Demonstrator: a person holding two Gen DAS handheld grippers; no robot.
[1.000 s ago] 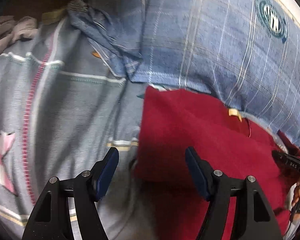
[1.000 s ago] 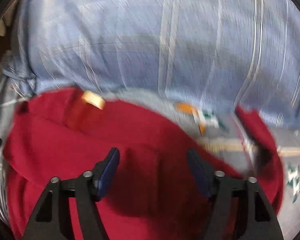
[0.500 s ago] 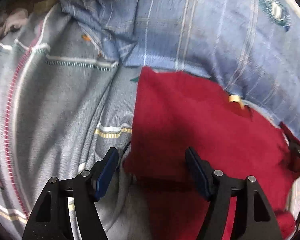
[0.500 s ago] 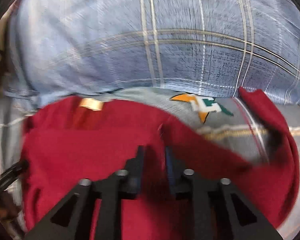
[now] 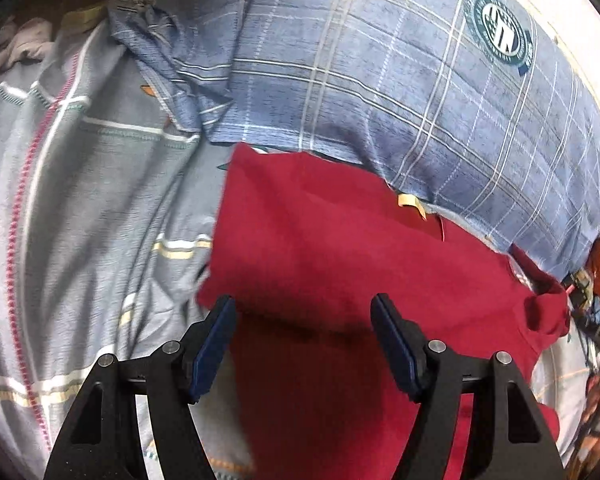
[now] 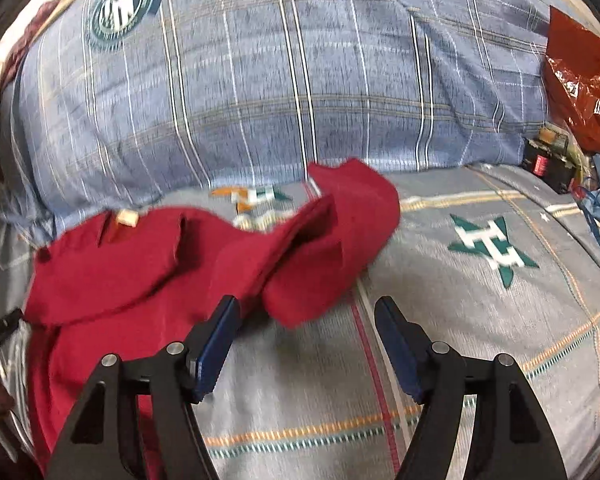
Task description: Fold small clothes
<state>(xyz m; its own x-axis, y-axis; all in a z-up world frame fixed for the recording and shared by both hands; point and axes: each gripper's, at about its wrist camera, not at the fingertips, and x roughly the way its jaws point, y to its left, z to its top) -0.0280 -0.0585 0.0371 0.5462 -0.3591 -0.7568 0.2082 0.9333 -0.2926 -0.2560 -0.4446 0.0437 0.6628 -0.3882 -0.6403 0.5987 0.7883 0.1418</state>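
Observation:
A small dark red shirt (image 5: 340, 248) lies on the grey patterned bedsheet (image 5: 92, 200), its collar tag toward the blue plaid pillow. In the right wrist view the shirt (image 6: 148, 264) has its right sleeve folded over in a loose hump toward the middle. My left gripper (image 5: 304, 340) is open and empty, hovering over the shirt's left part. My right gripper (image 6: 306, 344) is open and empty, just right of the folded sleeve, over the sheet (image 6: 480, 320).
A large blue plaid pillow (image 6: 280, 80) lies behind the shirt; it also shows in the left wrist view (image 5: 400, 80). A red plastic bag (image 6: 580, 80) and a small dark box (image 6: 548, 164) sit at the far right. Crumpled pale cloth (image 5: 16, 48) lies far left.
My right gripper shut on the right sleeve half a second ago, then let go; it is now open and has drawn back right. The sleeve lies folded over. My left gripper stayed open.

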